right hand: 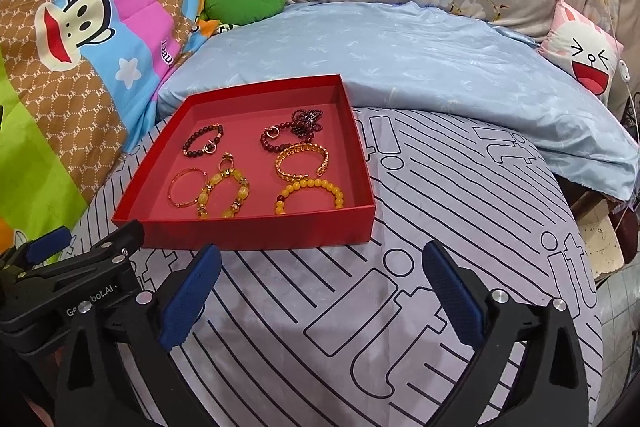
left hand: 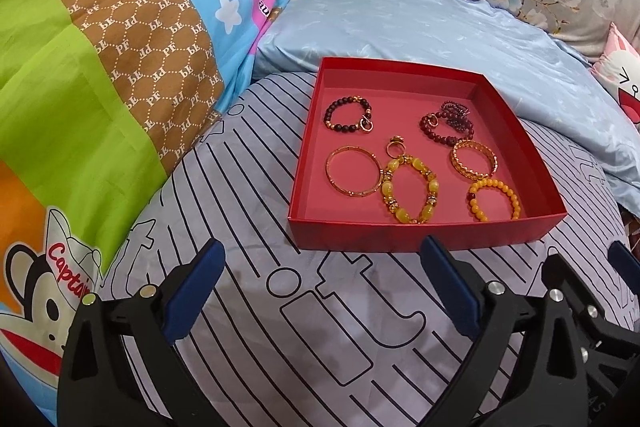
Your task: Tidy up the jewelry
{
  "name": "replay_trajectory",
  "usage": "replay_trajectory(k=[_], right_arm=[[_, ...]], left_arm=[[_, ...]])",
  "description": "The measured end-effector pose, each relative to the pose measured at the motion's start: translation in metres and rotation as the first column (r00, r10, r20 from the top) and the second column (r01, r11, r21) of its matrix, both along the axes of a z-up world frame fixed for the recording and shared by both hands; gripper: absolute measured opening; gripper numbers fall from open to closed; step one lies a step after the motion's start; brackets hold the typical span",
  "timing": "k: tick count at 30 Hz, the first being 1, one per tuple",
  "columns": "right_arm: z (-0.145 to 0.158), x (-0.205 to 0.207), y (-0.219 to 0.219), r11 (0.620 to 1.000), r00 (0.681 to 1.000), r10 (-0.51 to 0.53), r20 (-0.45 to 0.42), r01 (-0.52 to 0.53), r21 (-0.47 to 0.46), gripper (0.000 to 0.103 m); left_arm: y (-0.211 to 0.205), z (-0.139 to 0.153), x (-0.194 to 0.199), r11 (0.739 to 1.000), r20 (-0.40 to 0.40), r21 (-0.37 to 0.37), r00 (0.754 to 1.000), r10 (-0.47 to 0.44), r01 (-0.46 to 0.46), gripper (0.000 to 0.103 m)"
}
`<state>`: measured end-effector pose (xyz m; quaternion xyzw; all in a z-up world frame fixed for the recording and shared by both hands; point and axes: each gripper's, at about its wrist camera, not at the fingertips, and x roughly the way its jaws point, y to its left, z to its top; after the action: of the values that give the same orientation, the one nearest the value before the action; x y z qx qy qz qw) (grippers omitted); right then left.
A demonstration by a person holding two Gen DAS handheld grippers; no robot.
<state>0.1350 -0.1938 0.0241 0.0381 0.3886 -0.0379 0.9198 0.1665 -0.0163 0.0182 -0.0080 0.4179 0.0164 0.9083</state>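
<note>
left wrist view – left gripper (left hand: pixel 320 291): jaws spread wide, nothing between the blue pads, hanging over the striped bedsheet (left hand: pixel 248 307) just short of the box.
left wrist view – red box (left hand: pixel 400 235): it sits on the bed, lid off, straight ahead and a little to my right; its near wall is just beyond my fingertips.
left wrist view – jewelry: all of it already lies inside the box: dark bead bracelet (left hand: pixel 347 114), plain gold bangle (left hand: pixel 354 171), chunky yellow bracelet (left hand: pixel 410 189), small gold ring (left hand: pixel 394 146), dark red beads in a pile (left hand: pixel 448 123), gold chain bangle (left hand: pixel 474 157), orange bead bracelet (left hand: pixel 494 199).
left wrist view – how i'd go: i judge little is left to sort; if anything, lift over the near wall, not through it, since a cardboard box on soft bedding slides easily.
right wrist view – right gripper (right hand: pixel 320 291): equally wide, empty, over the sheet, the box ahead to my left.
right wrist view – left gripper again: its black frame sits at my lower left, close to the box corner.
right wrist view – care point: the yellow bracelet touches the gold bangle and ring; i'd pinch one bead from above so neighbours don't drag along.
</note>
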Motion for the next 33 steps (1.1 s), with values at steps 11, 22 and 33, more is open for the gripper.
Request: replay_trajectory(k=[11, 22, 33], right_arm=[[0.0000, -0.0011, -0.0002, 1.000, 1.000, -0.004, 0.018, 0.004, -0.013, 0.097], [-0.0005, -0.0011, -0.0009, 1.000, 1.000, -0.002, 0.021, 0.002, -0.011, 0.097], [-0.0012, -0.0010, -0.0005, 1.000, 1.000, -0.003, 0.021, 0.003, -0.010, 0.097]], left_arm=[[-0.0016, -0.0002, 0.0003, 1.000, 0.000, 0.004, 1.000, 0.012, -0.012, 0.094], [-0.0026, 0.0001, -0.0008, 1.000, 0.012, 0.007, 1.000, 0.011, -0.011, 0.094], [-0.0015, -0.0010, 0.0002, 1.000, 0.004, 0.003, 1.000, 0.009, -0.009, 0.094]])
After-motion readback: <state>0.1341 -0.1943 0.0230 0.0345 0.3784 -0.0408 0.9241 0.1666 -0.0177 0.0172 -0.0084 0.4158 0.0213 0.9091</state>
